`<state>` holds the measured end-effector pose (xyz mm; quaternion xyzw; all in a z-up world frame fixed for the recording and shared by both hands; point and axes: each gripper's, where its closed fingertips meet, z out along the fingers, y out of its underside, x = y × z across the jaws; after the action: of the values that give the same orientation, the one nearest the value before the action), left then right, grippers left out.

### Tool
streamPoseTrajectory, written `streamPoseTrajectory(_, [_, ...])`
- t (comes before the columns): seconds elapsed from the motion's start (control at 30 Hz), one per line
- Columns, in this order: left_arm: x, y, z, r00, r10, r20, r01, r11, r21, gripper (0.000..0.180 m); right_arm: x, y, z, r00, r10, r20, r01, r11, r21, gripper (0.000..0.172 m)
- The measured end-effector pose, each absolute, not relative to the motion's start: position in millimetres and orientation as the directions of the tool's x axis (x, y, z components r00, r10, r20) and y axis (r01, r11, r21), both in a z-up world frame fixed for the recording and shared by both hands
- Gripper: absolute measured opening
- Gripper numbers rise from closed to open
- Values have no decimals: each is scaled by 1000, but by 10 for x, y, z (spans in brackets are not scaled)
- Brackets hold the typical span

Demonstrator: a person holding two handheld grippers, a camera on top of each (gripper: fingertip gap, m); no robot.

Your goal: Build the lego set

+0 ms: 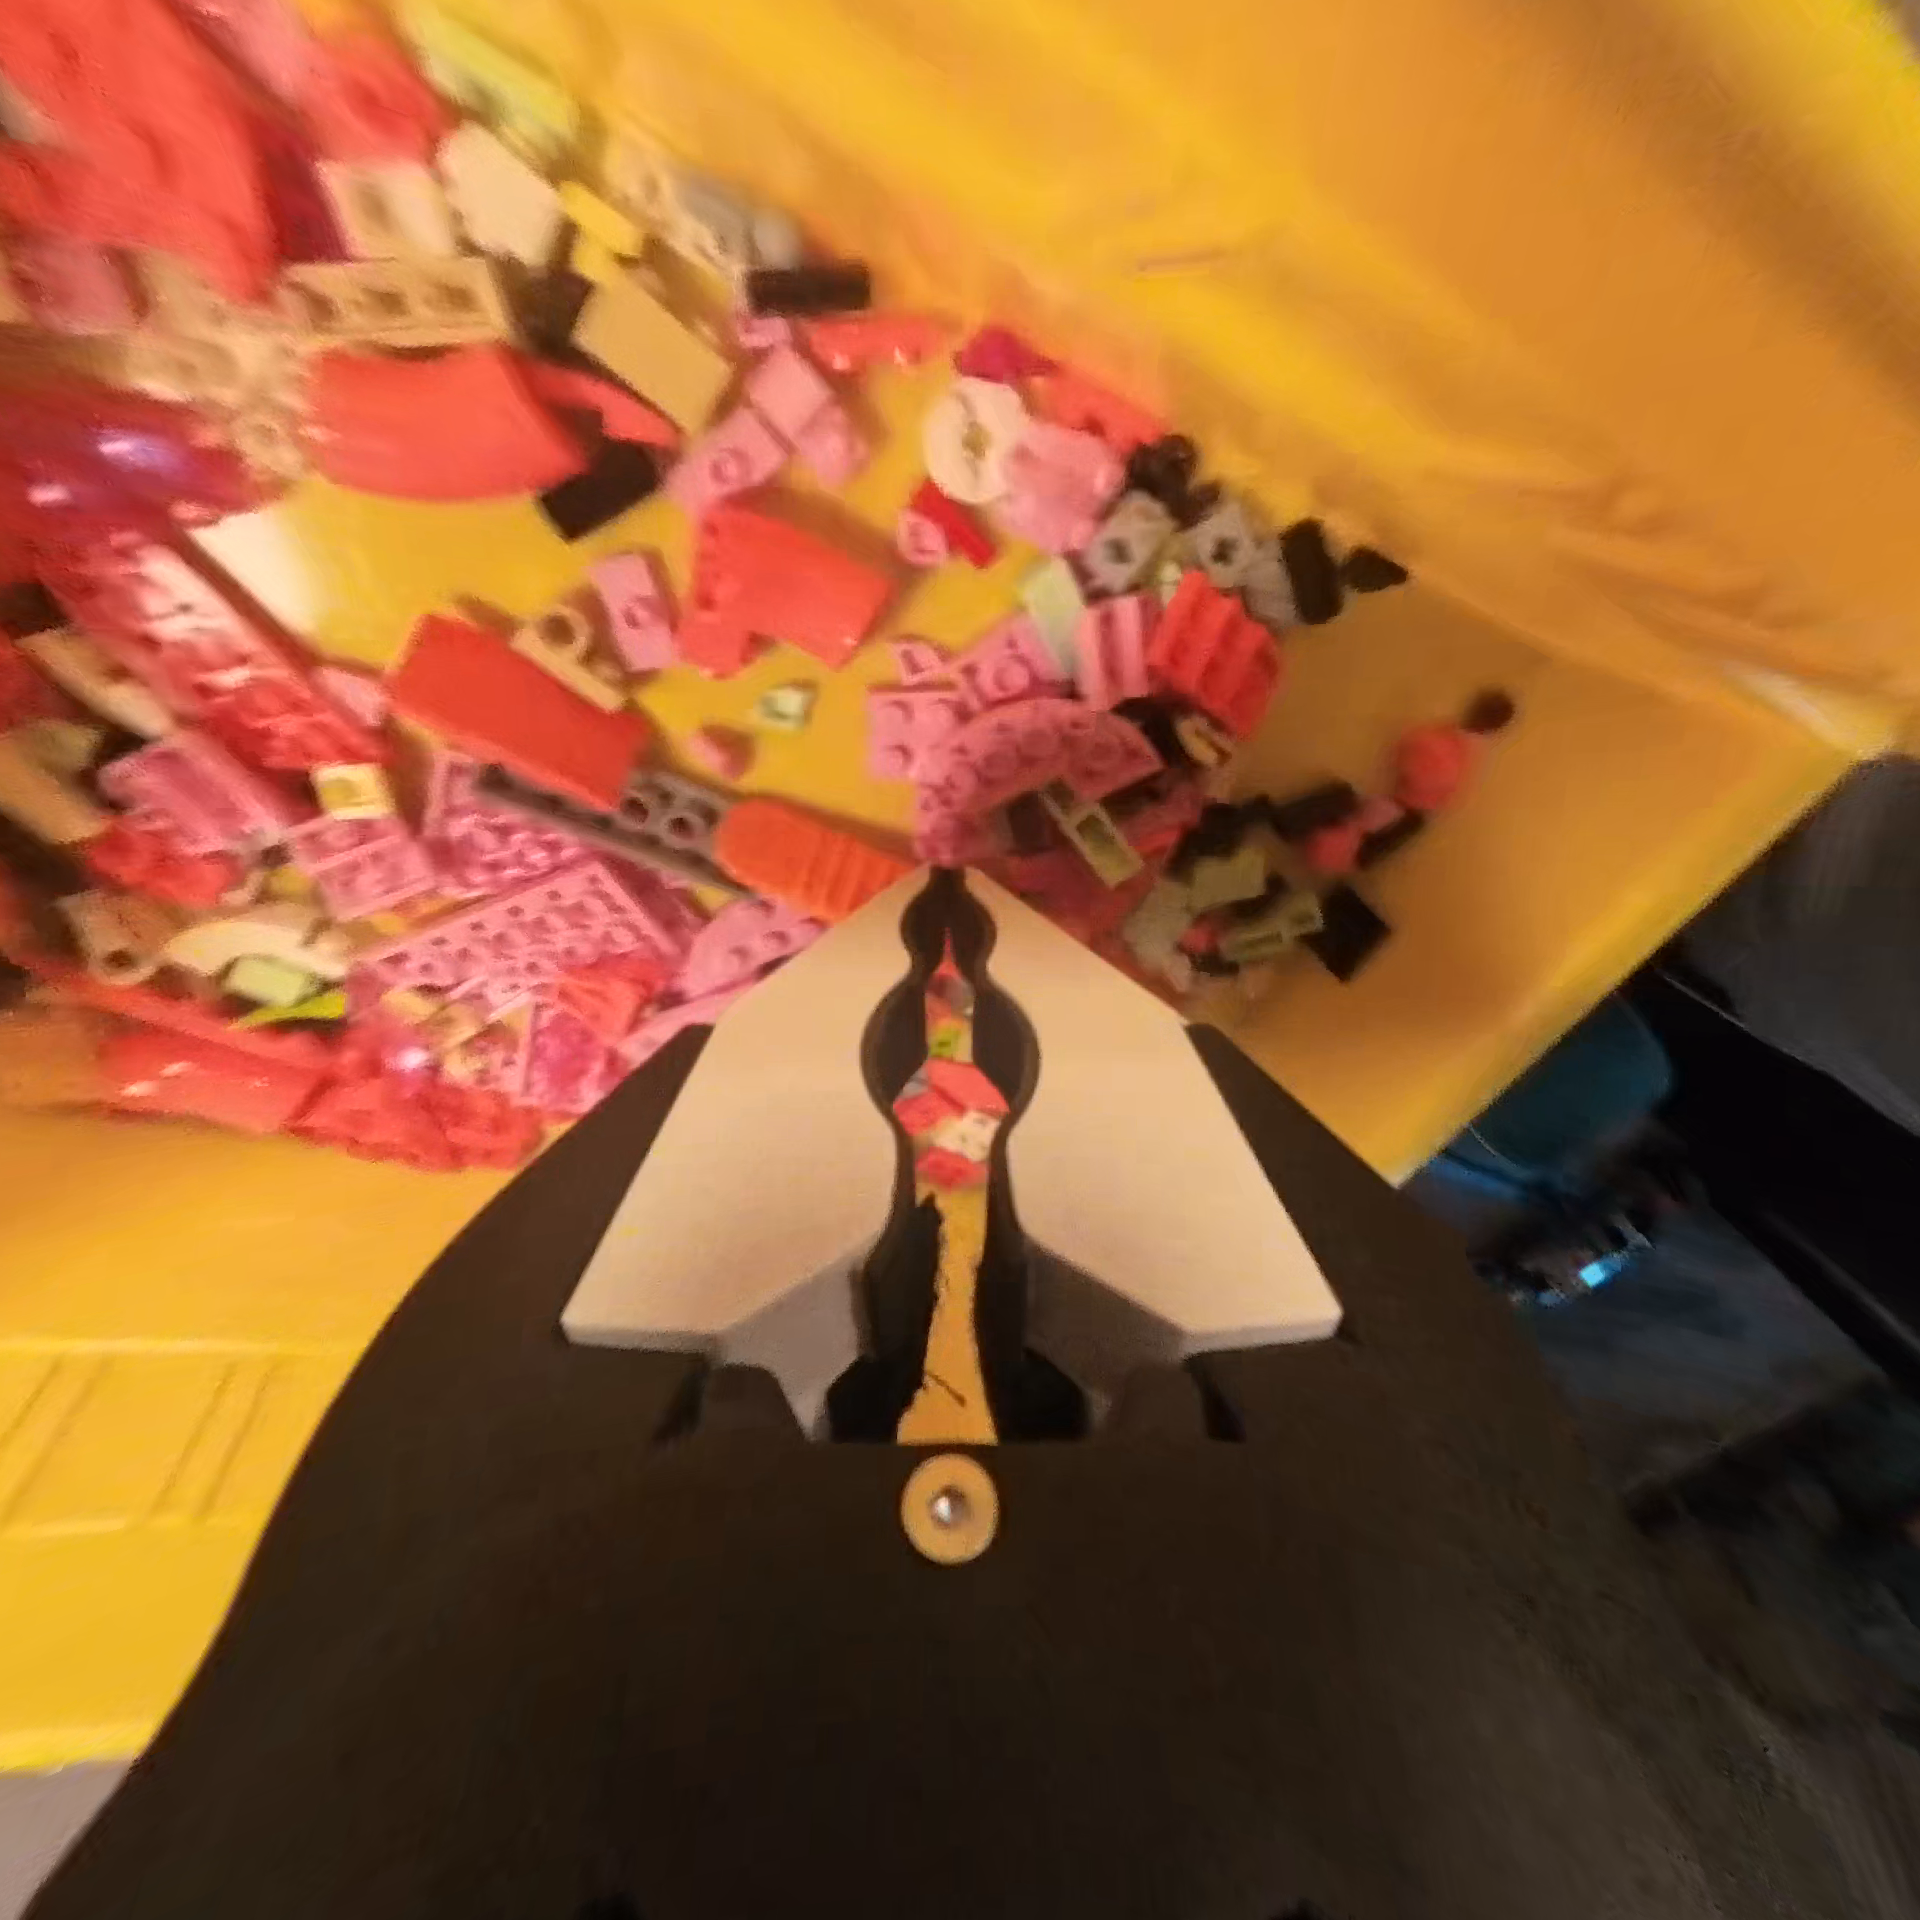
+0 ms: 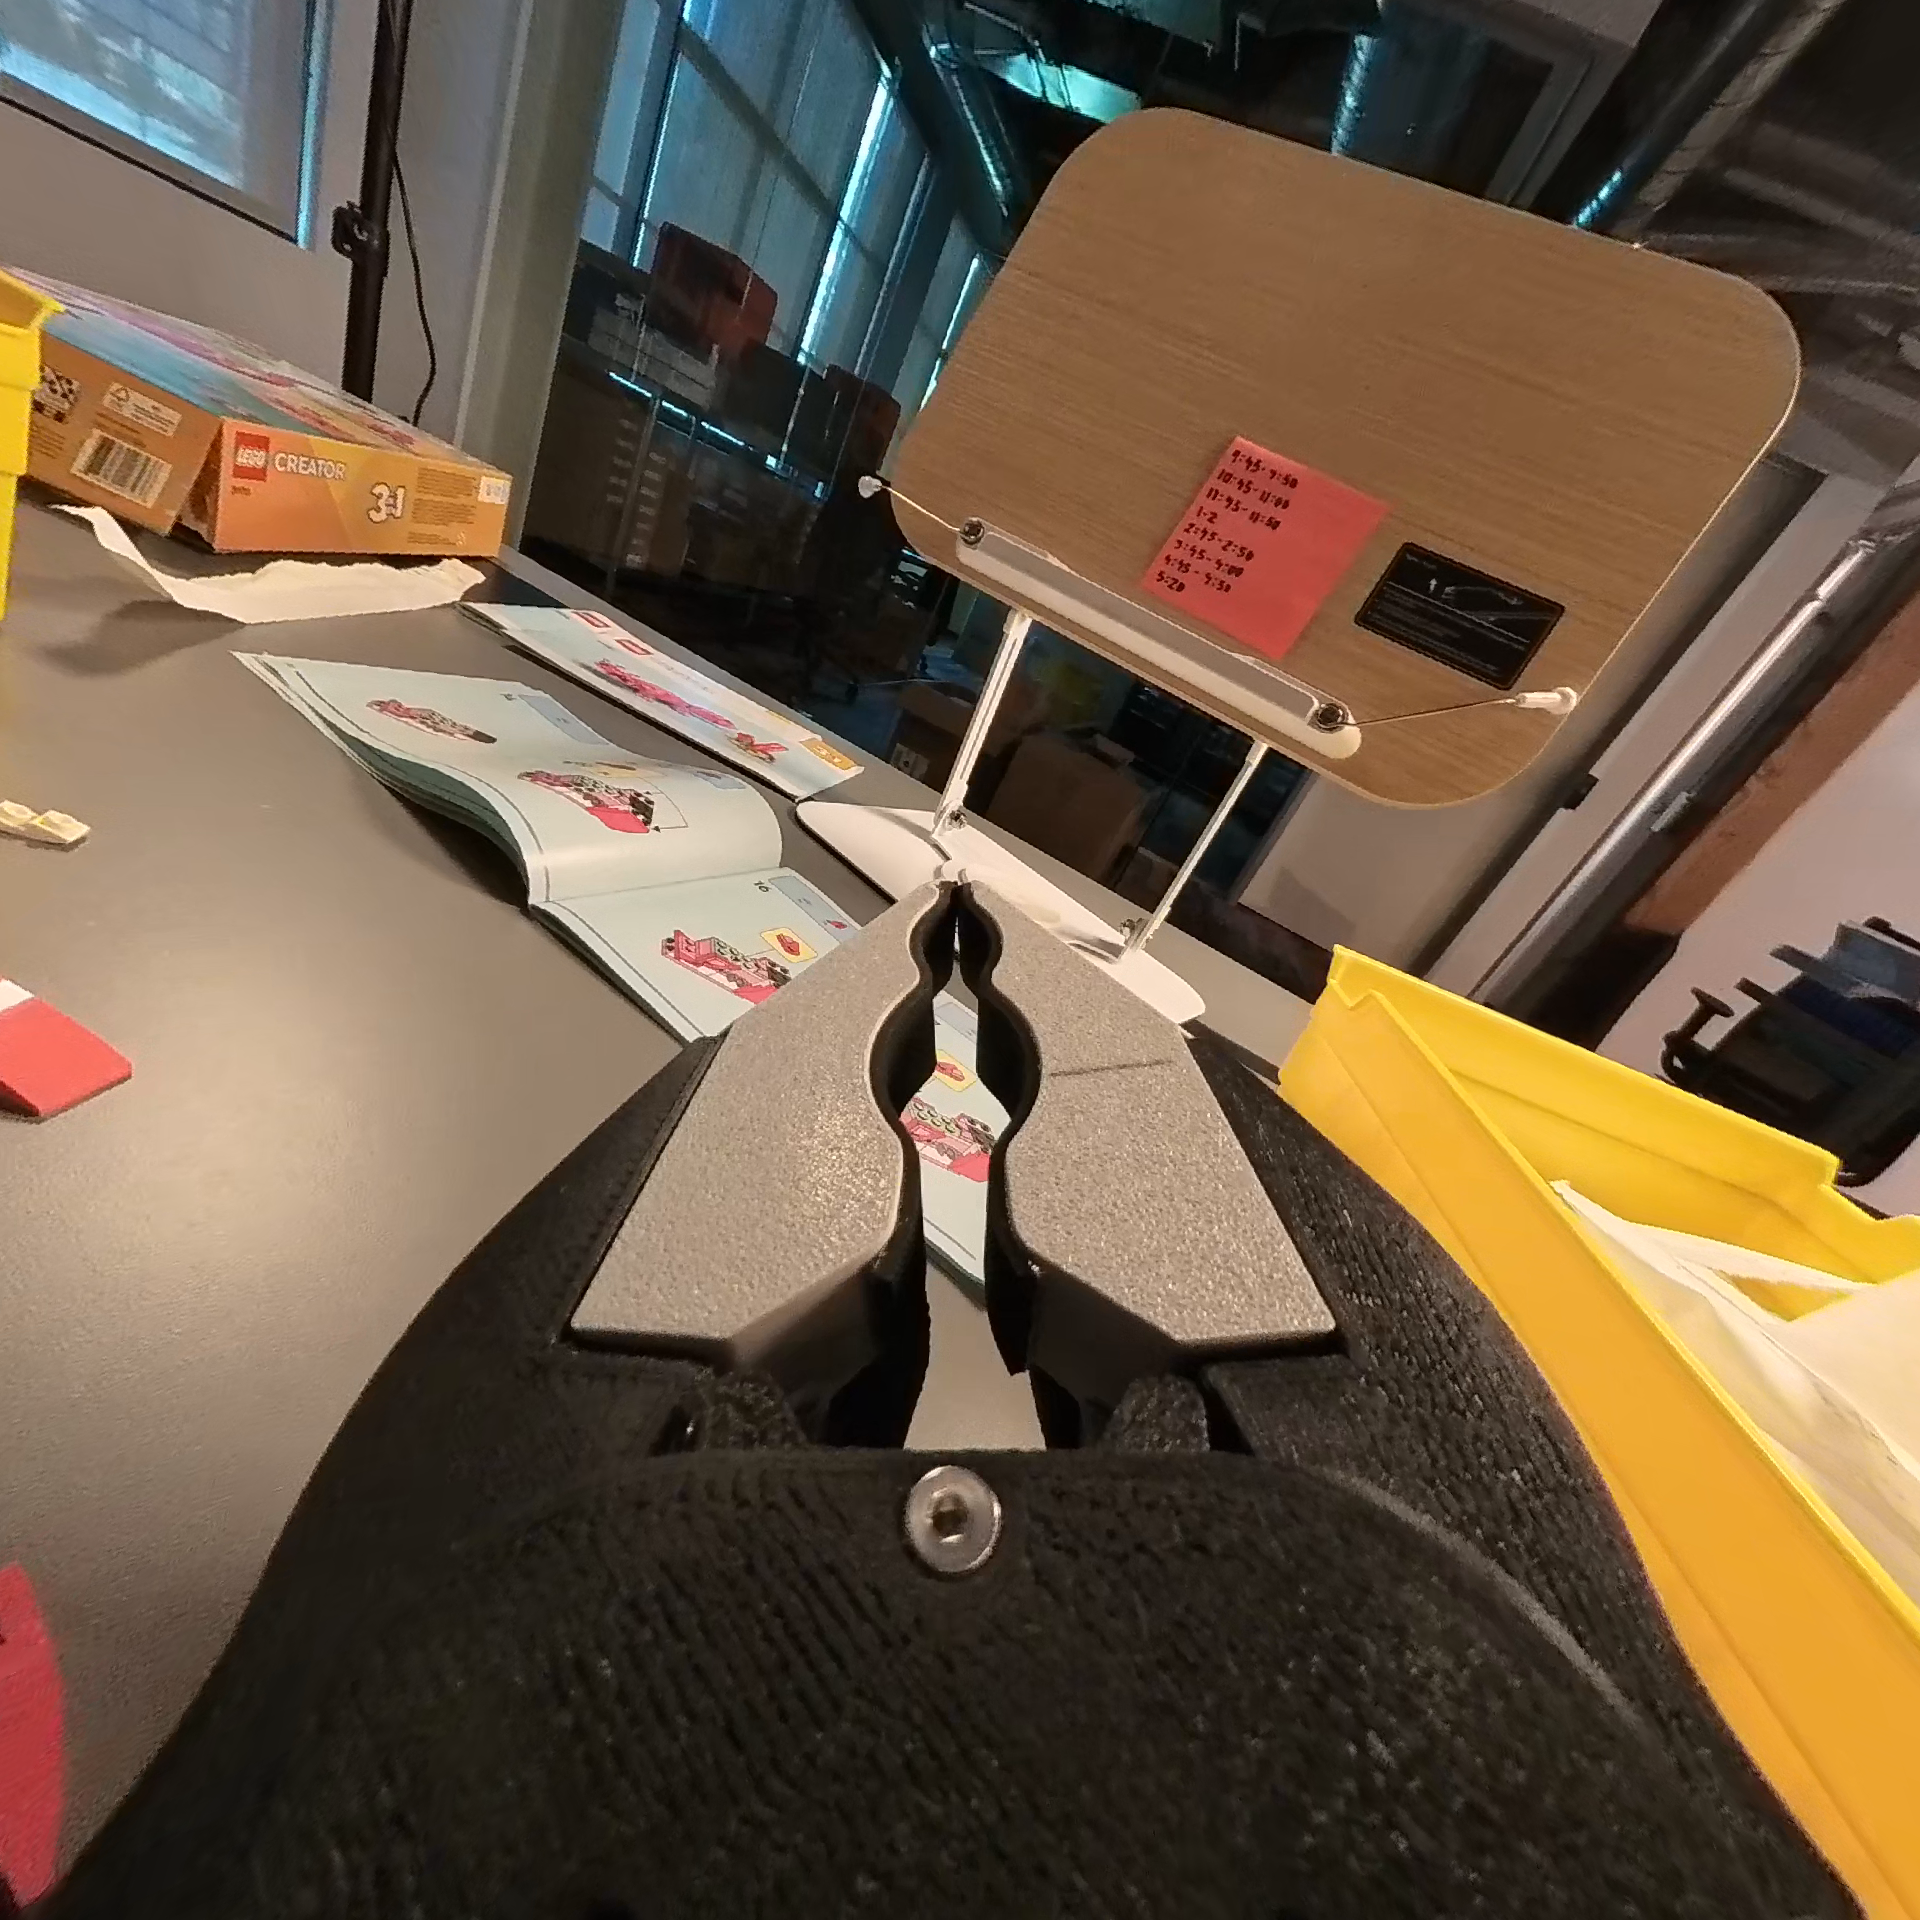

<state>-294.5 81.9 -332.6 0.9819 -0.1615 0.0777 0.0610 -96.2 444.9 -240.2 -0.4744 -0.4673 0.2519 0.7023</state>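
Yellow plastic was all around my left gripper [image 1: 943, 878]: it hung over a yellow plastic bin [image 1: 1351, 260] with a heap of pink, red, black and grey toy bricks [image 1: 644, 644] on its floor. My left fingers [image 1: 790, 1039] were pressed together at the tips, right at the edge of a rounded pink studded plate [image 1: 1023, 769]. The view was too blurry to say whether they were touching it, and I couldn't see anything pinched between them.

My right gripper [image 2: 956, 888] sat low over the dark grey tabletop [image 2: 260, 1039], its grey fingers [image 2: 810, 1091] closed tip to tip on nothing. Just past them lay an open pale-blue instruction booklet [image 2: 582, 821], and beyond that stood a wooden book stand on a white base [image 2: 1351, 395] with a pink sticky note [image 2: 1262, 545]. A second yellow bin [image 2: 1455, 1122] was beside me on the right. Off to the left were an orange cardboard toy box [image 2: 343, 478], a red sloped brick [image 2: 52, 1055] and a small white brick [image 2: 42, 826].
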Motion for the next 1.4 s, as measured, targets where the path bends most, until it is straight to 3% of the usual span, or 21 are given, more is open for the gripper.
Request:
streamPoseTrajectory(0.17, [-3665, 1295, -3099, 984, -91, -156, -111, -986, -125, 0, -965, 4450, -2406, 436, 796, 419, 92, 424, -901, 0])
streamPoseTrajectory(0.2, [-3869, 1326, -3068, 967, -61, -247, -93, -988, -122, 0, -965, 4452, -2408, 436, 797, 419, 92, 423, -901, 0])
streamPoseTrajectory(0.3, [-4296, 1241, -3097, 899, -99, -427, -91, -995, 39, 0, -962, 4456, -2407, 438, 797, 416, 91, 421, -902, 0])
streamPoseTrajectory(0.43, [-4440, 1183, -3247, 905, -132, -405, -68, -983, 169, 0, -966, 4450, -2408, 435, 797, 419, 92, 423, -901, 0])
streamPoseTrajectory(0.63, [-4373, 1109, -3405, 945, -131, -301, -59, -969, 238, 0, -985, 4421, -2417, 421, 798, 431, 96, 434, -896, 0])
streamPoseTrajectory(0.7, [-4253, 1133, -3439, 971, -103, -215, -57, -976, 211, 0, -993, 4414, -2422, 417, 799, 434, 97, 435, -895, 0])
streamPoseTrajectory(0.8, [-3860, 1345, -3377, 998, -21, 58, -24, -998, 52, 0, -994, 4410, -2421, 415, 800, 433, 95, 435, -895, 0])
streamPoseTrajectory(0.83, [-3855, 1415, -3313, 997, 7, 81, 6, -1000, 7, 0, -995, 4409, -2420, 414, 800, 434, 95, 436, -895, 0])
streamPoseTrajectory(0.9, [-4137, 1457, -3195, 998, 30, -63, 29, -999, -24, 0, -995, 4406, -2420, 413, 800, 434, 95, 436, -895, 0])
streamPoseTrajectory(1.0, [-4538, 1313, -3085, 958, 24, -287, 46, -997, 69, 0, -997, 4404, -2421, 412, 800, 436, 96, 437, -894, 0])
streamPoseTrajectory(1.2, [-4619, 953, -3192, 926, -109, -362, 28, -935, 355, 0, -998, 4400, -2419, 411, 801, 436, 95, 438, -894, 0])
streamPoseTrajectory(1.4, [-4541, 969, -3264, 944, -95, -317, 24, -936, 351, 0, -999, 4397, -2419, 410, 801, 437, 95, 439, -894, 0])
